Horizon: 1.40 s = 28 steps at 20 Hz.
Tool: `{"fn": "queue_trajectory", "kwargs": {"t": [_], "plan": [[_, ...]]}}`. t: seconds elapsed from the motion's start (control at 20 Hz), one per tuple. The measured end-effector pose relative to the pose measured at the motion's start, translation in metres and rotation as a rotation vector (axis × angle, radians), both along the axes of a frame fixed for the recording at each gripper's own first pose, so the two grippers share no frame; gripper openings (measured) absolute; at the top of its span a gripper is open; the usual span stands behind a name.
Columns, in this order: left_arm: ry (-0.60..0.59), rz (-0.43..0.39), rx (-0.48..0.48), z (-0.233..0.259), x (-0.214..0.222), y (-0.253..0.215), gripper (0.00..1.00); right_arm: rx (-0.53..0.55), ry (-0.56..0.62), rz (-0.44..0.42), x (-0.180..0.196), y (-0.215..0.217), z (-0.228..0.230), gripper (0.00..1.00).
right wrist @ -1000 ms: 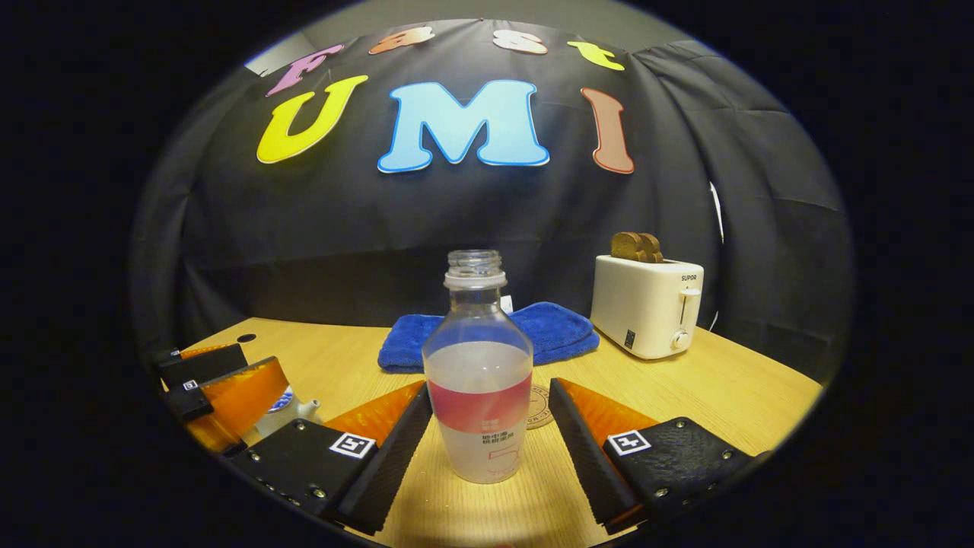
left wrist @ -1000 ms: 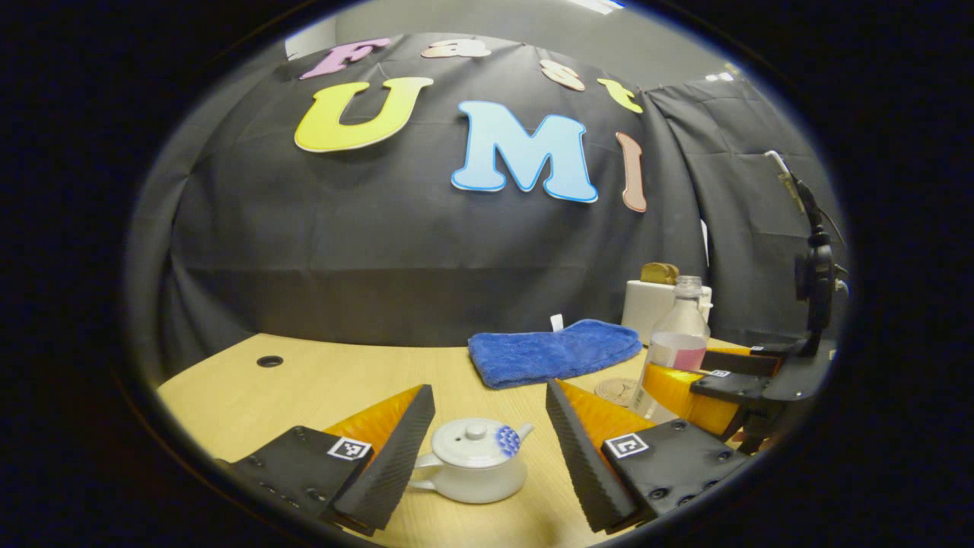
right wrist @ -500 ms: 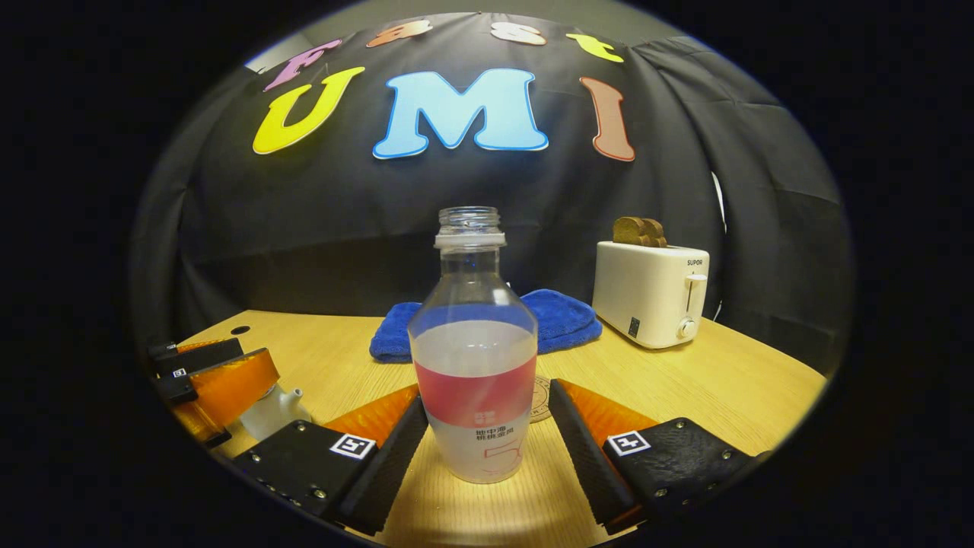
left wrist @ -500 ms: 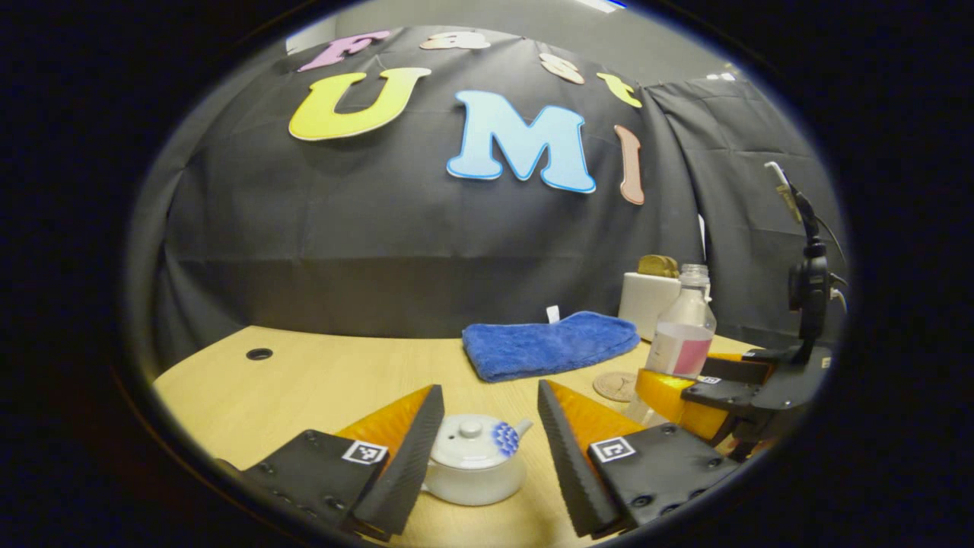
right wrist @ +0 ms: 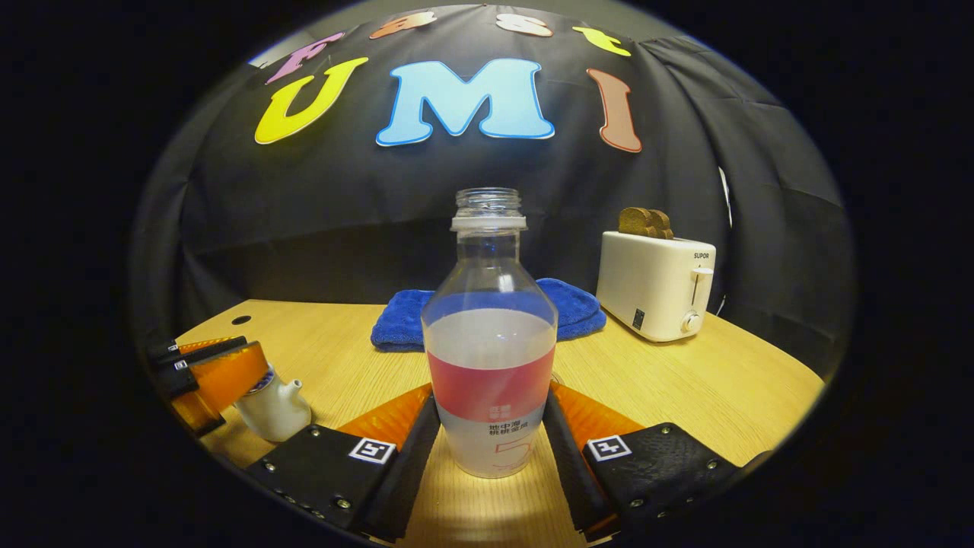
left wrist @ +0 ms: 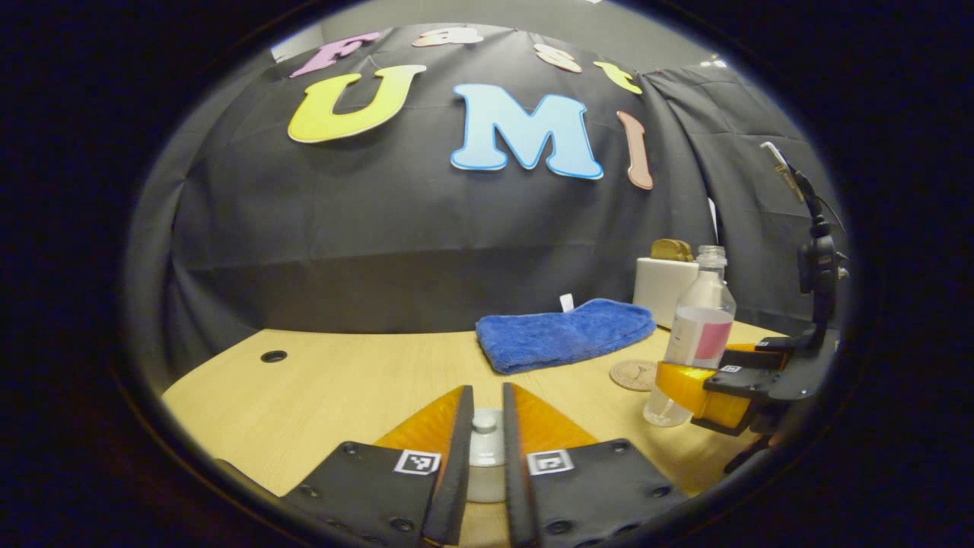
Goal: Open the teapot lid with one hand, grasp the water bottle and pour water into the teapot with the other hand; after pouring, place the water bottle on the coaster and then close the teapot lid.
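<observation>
In the left gripper view my left gripper (left wrist: 485, 403) is shut on the knob of the white teapot lid (left wrist: 485, 421), and the teapot body (left wrist: 485, 476) shows in the narrow gap below. The lid sits on the pot. In the right gripper view my right gripper (right wrist: 492, 397) is shut on the water bottle (right wrist: 491, 358), pressing its lower sides; the uncapped, about half-full bottle stands upright on the table. The teapot (right wrist: 274, 409) with its spout sits at the far left under the left gripper (right wrist: 209, 373). A round coaster (left wrist: 633, 374) lies just behind the bottle (left wrist: 698, 335).
A folded blue towel (left wrist: 563, 332) lies at the back of the wooden table (left wrist: 335, 388). A white toaster (right wrist: 656, 294) holding bread stands at the back right. A cable hole (left wrist: 273, 356) is in the table's far left corner.
Both grippers went from open to shut. The left fingers closed on the teapot lid knob; the right fingers moved forward and closed on the bottle.
</observation>
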<state>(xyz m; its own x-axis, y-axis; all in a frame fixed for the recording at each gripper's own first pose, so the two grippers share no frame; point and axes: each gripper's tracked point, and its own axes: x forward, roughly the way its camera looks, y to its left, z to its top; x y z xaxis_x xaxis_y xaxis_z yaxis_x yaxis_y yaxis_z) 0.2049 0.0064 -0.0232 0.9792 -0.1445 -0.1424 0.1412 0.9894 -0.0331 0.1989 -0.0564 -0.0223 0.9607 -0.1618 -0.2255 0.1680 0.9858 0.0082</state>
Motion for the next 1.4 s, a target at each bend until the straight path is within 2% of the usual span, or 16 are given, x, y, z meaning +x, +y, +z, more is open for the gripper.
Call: {"fn": "queue_trajectory", "kwargs": {"t": [0.05,0.2,0.25,0.45,0.55,0.6,0.7,0.85,1.0,1.05,1.1,1.25,1.3,1.35,1.4], "plan": [[-0.004,-0.004,-0.007,0.0,-0.001,-0.001,0.24,0.0,0.001,0.0,0.0,0.0,-0.001,0.77],[0.003,-0.003,-0.005,0.001,-0.002,-0.001,0.24,0.002,0.002,0.0,0.0,0.001,0.0,0.77],[-0.007,0.017,-0.002,0.002,-0.002,0.003,0.19,0.0,0.002,0.001,0.0,0.0,0.0,0.77],[-0.013,0.009,-0.04,0.001,-0.002,0.003,0.19,0.001,0.0,0.004,0.0,0.0,-0.001,0.75],[-0.02,0.011,-0.055,0.003,-0.004,0.006,0.15,0.004,0.002,0.005,0.0,0.0,-0.001,0.75],[-0.026,0.01,-0.069,0.005,-0.004,0.007,0.19,0.003,0.004,0.002,-0.001,-0.001,-0.001,0.75],[-0.039,0.019,-0.093,0.007,-0.006,0.01,0.19,-0.007,0.003,-0.003,-0.002,0.0,0.0,0.75],[-0.046,0.018,-0.095,0.01,-0.005,0.009,0.15,-0.011,0.006,0.001,-0.003,0.002,-0.002,0.75],[-0.064,0.01,-0.092,0.018,-0.007,0.009,0.19,-0.002,0.001,0.002,-0.002,0.001,-0.001,0.75],[-0.075,0.012,-0.097,0.022,-0.008,0.012,0.15,-0.009,0.001,0.001,-0.002,0.0,0.0,0.75],[-0.087,0.012,-0.103,0.026,-0.009,0.014,0.19,-0.024,0.002,-0.003,-0.003,-0.001,0.001,0.75],[-0.097,0.008,-0.096,0.029,-0.009,0.017,0.18,-0.12,0.011,-0.017,-0.005,-0.004,0.002,0.75],[-0.099,0.004,-0.097,0.031,-0.01,0.017,0.15,-0.161,0.015,-0.015,-0.006,-0.004,0.003,0.75],[-0.102,0.001,-0.096,0.032,-0.011,0.018,0.18,-0.199,0.023,-0.006,-0.007,-0.001,0.003,0.75],[-0.103,-0.006,-0.097,0.034,-0.012,0.018,0.15,-0.242,0.034,0.005,-0.007,0.002,0.004,0.75]]}}
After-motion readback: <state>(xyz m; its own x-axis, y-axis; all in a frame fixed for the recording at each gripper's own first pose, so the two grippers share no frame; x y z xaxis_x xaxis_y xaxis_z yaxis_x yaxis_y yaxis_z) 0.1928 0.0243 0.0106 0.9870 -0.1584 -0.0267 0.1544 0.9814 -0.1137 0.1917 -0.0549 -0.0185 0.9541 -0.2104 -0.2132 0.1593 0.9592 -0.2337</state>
